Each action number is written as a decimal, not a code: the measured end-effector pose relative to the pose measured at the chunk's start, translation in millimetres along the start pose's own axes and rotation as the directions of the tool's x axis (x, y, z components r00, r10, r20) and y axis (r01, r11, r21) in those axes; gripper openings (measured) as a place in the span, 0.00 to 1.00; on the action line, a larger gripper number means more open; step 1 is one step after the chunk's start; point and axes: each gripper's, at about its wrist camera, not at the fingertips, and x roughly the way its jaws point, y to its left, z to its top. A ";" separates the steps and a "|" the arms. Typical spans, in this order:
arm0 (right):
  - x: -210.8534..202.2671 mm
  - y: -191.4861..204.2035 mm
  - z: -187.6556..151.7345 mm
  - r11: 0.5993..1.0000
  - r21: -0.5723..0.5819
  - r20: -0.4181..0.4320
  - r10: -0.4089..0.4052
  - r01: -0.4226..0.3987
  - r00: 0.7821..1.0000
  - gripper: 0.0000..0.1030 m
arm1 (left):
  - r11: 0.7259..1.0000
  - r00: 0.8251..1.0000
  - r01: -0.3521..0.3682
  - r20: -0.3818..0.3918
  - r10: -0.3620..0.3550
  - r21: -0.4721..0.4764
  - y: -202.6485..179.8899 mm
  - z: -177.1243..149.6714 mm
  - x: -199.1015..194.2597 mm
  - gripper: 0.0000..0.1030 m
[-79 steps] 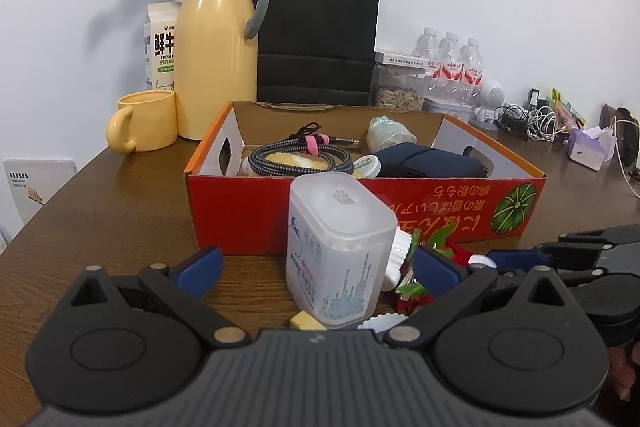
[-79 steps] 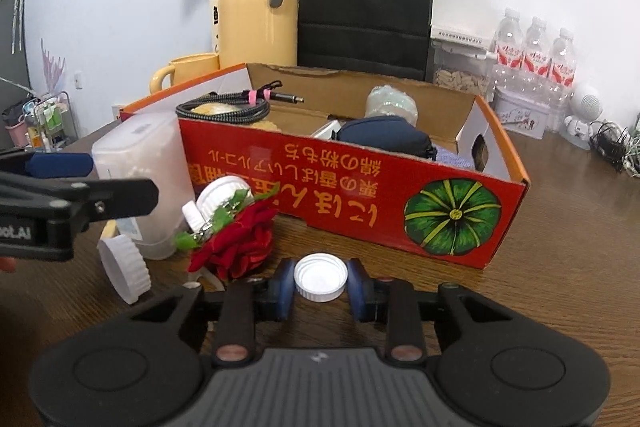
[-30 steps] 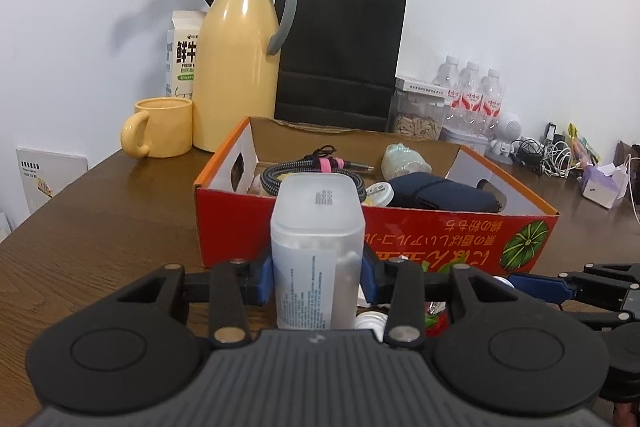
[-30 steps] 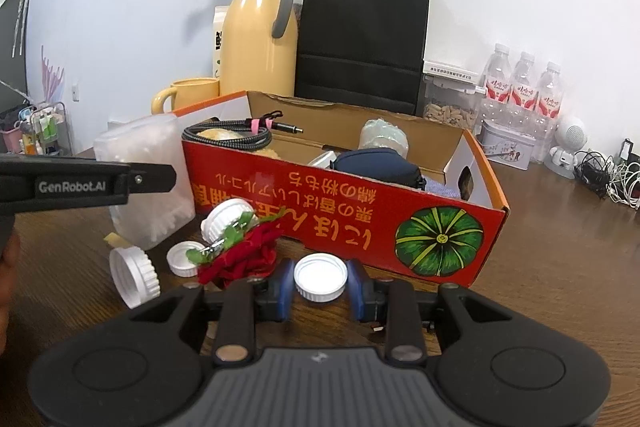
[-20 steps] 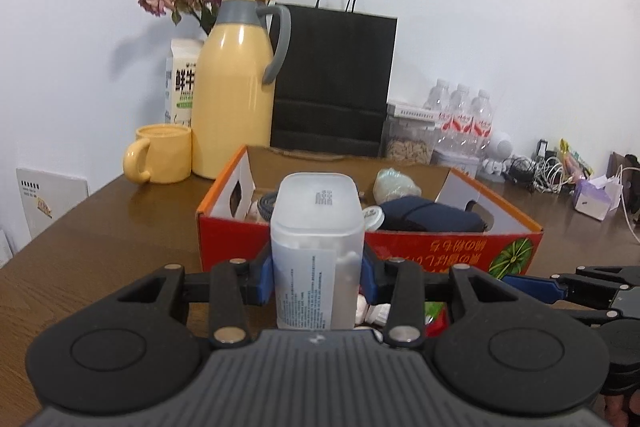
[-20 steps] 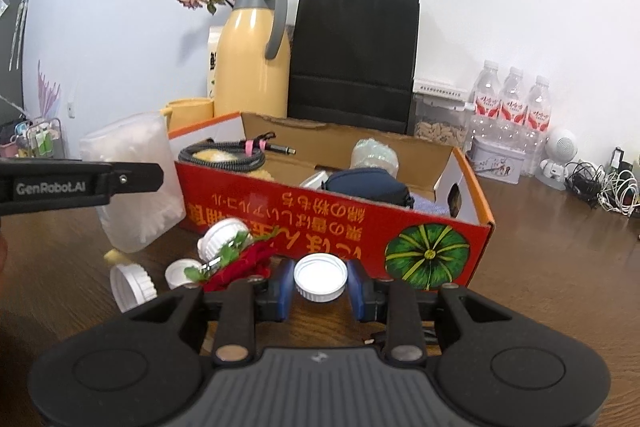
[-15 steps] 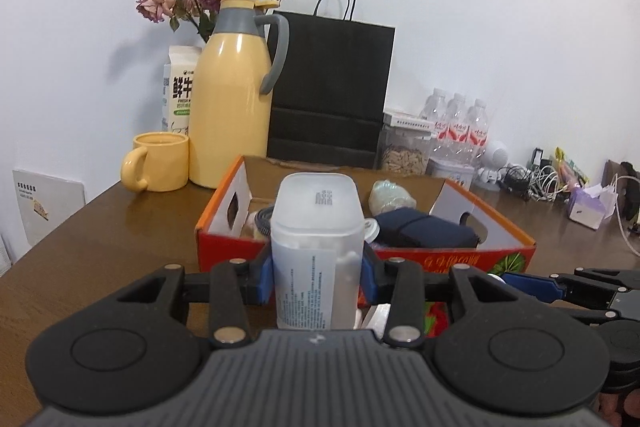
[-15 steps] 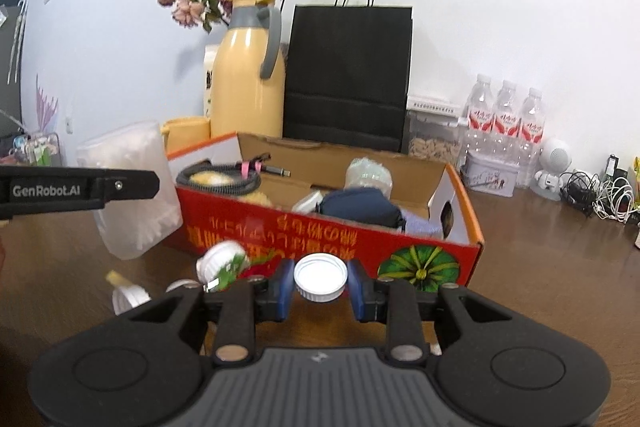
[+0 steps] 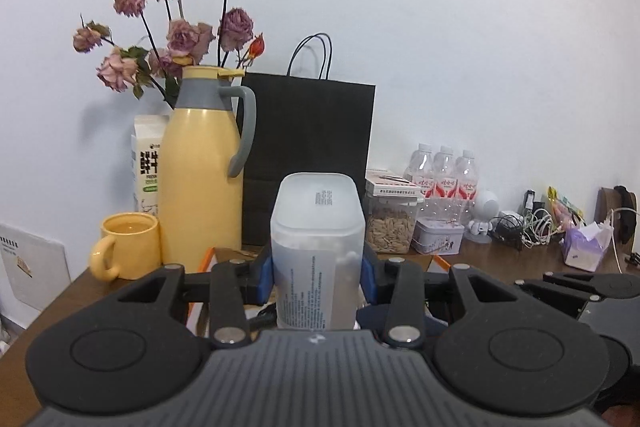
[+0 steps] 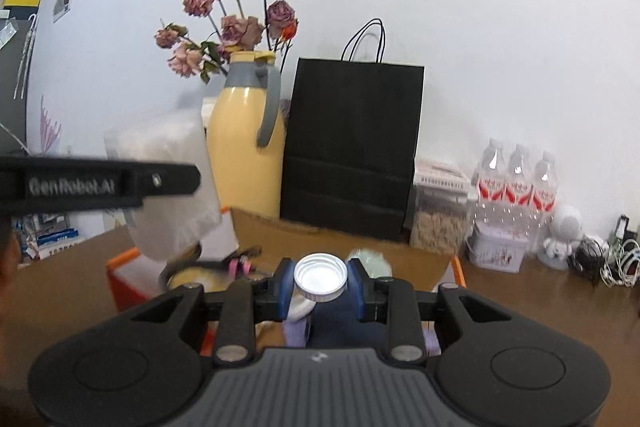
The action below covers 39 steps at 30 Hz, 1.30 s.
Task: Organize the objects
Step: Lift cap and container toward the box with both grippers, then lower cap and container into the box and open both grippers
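The left tool (image 9: 318, 277) clamps a translucent tub (image 9: 318, 251) upright, long axis vertical, above the cardboard box (image 10: 128, 269). The right tool (image 10: 320, 283) pinches a white cap (image 10: 320, 277) (hollow side up) over the box.

Brown wood table (image 9: 52, 311), yellow mug (image 9: 127, 243) & thermos (image 9: 200, 171), black bag (image 9: 308, 163), orange box (image 10: 128, 279), water btls (image 10: 516, 183)

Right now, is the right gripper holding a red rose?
No, the right gripper is shut on a white cap, with no rose between its fingers.
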 end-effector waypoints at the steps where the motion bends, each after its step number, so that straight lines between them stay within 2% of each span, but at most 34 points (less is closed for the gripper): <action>1: 7.1 -2.1 4.7 1.000 0.001 0.003 -0.002 0.002 1.000 0.27 | 1.000 1.000 0.000 -0.007 0.000 -0.010 0.1 2.6 7.8 0.40; 8: 55.0 -12.5 20.7 1.000 0.000 -0.016 -0.010 0.010 1.000 0.27 | 0.998 0.999 -0.002 -0.045 0.000 -0.057 1.4 9.5 59.6 0.40; 13: 83.4 -24.3 16.5 0.999 0.024 -0.038 -0.019 0.020 0.999 0.27 | 0.998 0.997 -0.013 -0.080 0.009 -0.056 4.4 6.2 87.6 0.40; 17: 100.3 -40.4 6.2 0.998 0.057 -0.088 -0.035 0.041 0.995 0.27 | 0.998 0.992 -0.032 -0.121 0.027 -0.044 11.6 1.1 106.4 0.40; 21: 112.7 -55.8 -4.8 0.993 0.084 -0.141 -0.067 0.079 0.988 0.27 | 0.998 0.988 -0.057 -0.148 0.052 -0.035 18.6 -4.9 118.6 0.40; 26: 118.3 -59.8 -12.5 0.991 0.088 -0.167 -0.083 0.099 0.982 0.27 | 0.998 0.984 -0.064 -0.167 0.060 -0.017 20.7 -9.2 125.8 0.41; 28: 118.9 -58.6 -13.5 0.992 0.085 -0.175 -0.081 0.097 0.981 0.27 | 0.997 0.982 -0.071 -0.175 0.068 -0.013 20.1 -11.3 127.2 0.46; 29: 118.9 -58.2 -14.0 0.992 0.085 -0.179 -0.082 0.099 0.980 0.34 | 0.997 0.982 -0.079 -0.174 0.077 -0.009 19.8 -11.6 127.0 0.60; 30: 118.5 -57.8 -14.2 0.991 0.085 -0.183 -0.086 0.103 0.979 0.45 | 0.996 0.983 -0.089 -0.164 0.086 -0.006 19.5 -11.6 125.5 0.76; 31: 118.1 -58.0 -14.2 0.991 0.087 -0.185 -0.089 0.107 0.979 0.52 | 0.996 0.985 -0.091 -0.147 0.089 -0.005 19.4 -11.4 123.0 0.82; 33: 115.8 -58.1 -13.5 0.990 0.089 -0.181 -0.091 0.108 0.979 0.78 | 0.996 0.988 -0.094 -0.120 0.094 0.005 17.7 -10.4 118.0 0.95; 35: 112.9 -57.7 -12.5 0.990 0.091 -0.173 -0.090 0.107 0.981 0.92 | 0.995 0.989 -0.097 -0.109 0.097 0.006 16.2 -10.2 115.0 1.00; 39: 109.9 -56.0 -11.3 0.991 0.090 -0.175 -0.085 0.102 0.981 1.00 | 0.994 0.988 -0.105 -0.111 0.105 0.009 14.6 -10.0 114.0 1.00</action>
